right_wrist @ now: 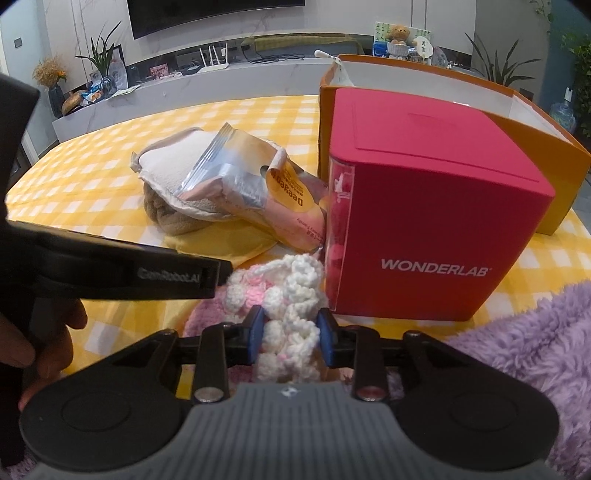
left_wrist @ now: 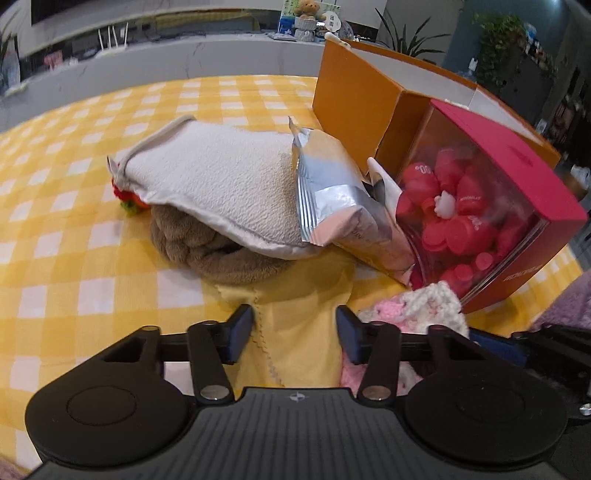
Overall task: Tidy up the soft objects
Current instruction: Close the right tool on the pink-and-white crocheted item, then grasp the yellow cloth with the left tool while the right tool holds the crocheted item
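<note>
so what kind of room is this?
Probably a home living room: a wall-mounted TV above a long media console, houseplants, and a teddy bear on the shelf.

A pink-and-white crocheted piece [right_wrist: 284, 317] is being gripped between the blue pads [right_wrist: 255, 334] of the right tongs [right_wrist: 291, 332], just beside the red box. A white quilted cloth [left_wrist: 218, 184] is lying draped over a rolled brown plush item [left_wrist: 214, 251]. A flat yellow cloth [left_wrist: 295, 317] is being straddled by the spread left tongs [left_wrist: 294, 332]. A lilac fleece [right_wrist: 524, 350] is lying at the right.
</note>
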